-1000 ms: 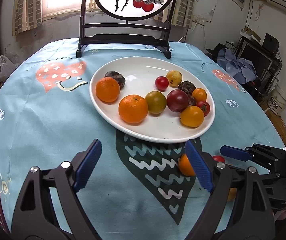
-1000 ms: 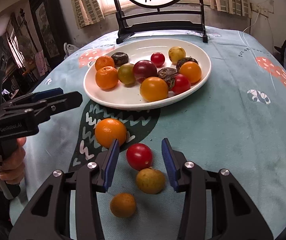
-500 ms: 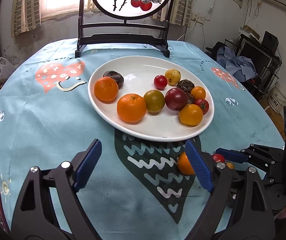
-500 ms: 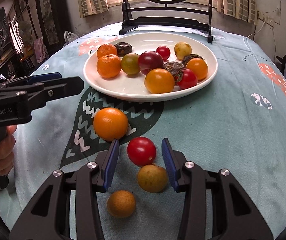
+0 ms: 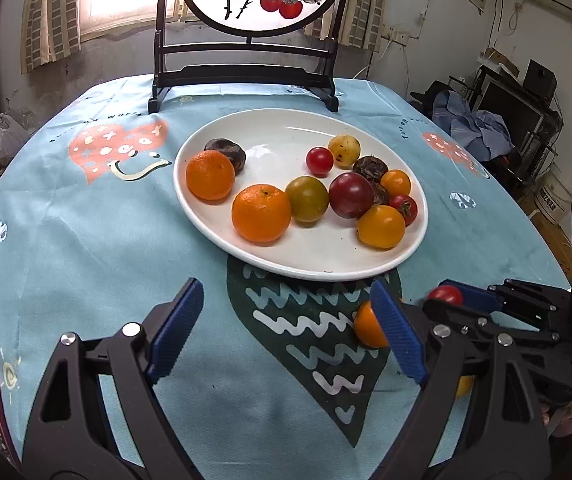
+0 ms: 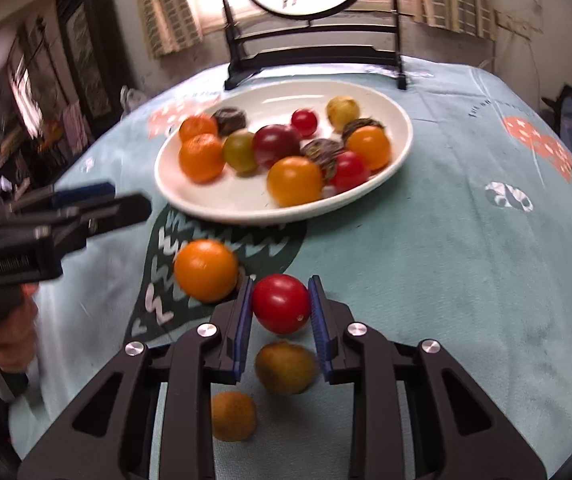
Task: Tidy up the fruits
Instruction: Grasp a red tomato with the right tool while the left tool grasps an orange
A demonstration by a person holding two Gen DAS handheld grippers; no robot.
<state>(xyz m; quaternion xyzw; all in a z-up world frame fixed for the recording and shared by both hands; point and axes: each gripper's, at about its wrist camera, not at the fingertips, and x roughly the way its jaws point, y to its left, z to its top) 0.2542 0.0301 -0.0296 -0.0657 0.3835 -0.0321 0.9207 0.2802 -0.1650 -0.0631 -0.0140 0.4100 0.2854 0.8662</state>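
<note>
Red tomato [image 6: 281,303] pinched in right gripper [image 6: 281,300], orange [image 6: 205,270] just beside

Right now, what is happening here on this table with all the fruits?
A person is sorting fruits with two tools. The right hand-held gripper has shut on a red tomato lying on the blue tablecloth, in front of the white plate already holding many fruits. An orange and two brownish fruits lie beside it. The left hand-held gripper is open and empty.
</note>
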